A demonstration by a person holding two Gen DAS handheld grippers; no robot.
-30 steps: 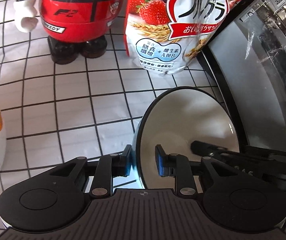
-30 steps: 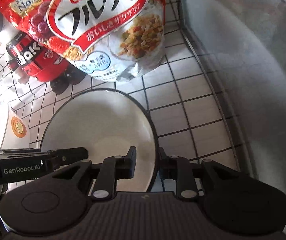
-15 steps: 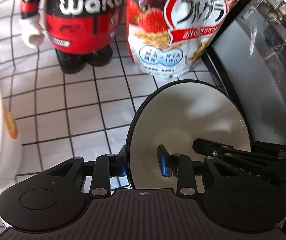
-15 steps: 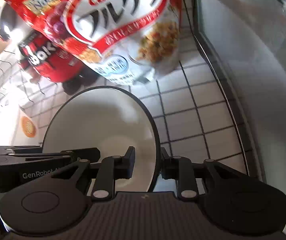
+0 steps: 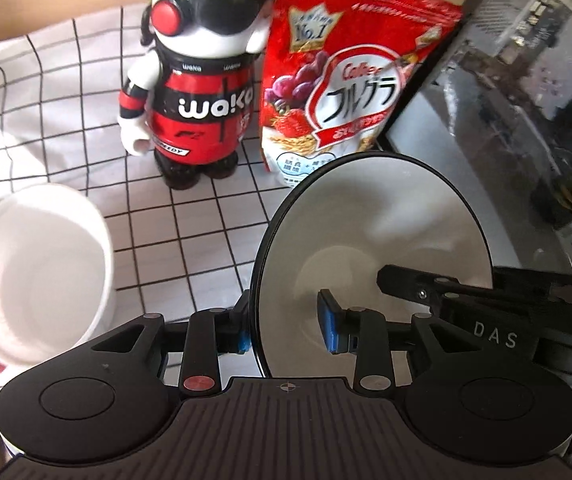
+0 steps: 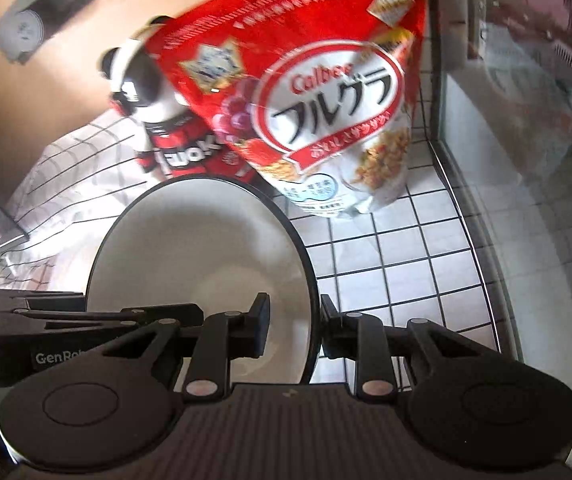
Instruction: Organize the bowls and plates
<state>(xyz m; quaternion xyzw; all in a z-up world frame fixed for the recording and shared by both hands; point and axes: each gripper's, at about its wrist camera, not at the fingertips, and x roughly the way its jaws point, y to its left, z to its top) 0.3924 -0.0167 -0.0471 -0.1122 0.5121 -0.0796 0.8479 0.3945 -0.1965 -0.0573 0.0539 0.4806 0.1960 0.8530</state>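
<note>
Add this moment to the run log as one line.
left gripper: jaws just been opening, black-rimmed bowl rim between | right gripper: shut on same bowl's rim | white container: apart, on checked cloth

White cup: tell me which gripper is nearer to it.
Left. The left gripper, jaws just opening astride the bowl rim, sits beside the white cup; the right gripper grips the bowl's far rim.

figurine (image 5: 202,92) left of cereal bag (image 5: 345,88) | bowl (image 5: 373,248) before bag | cup (image 5: 42,272) left of bowl
</note>
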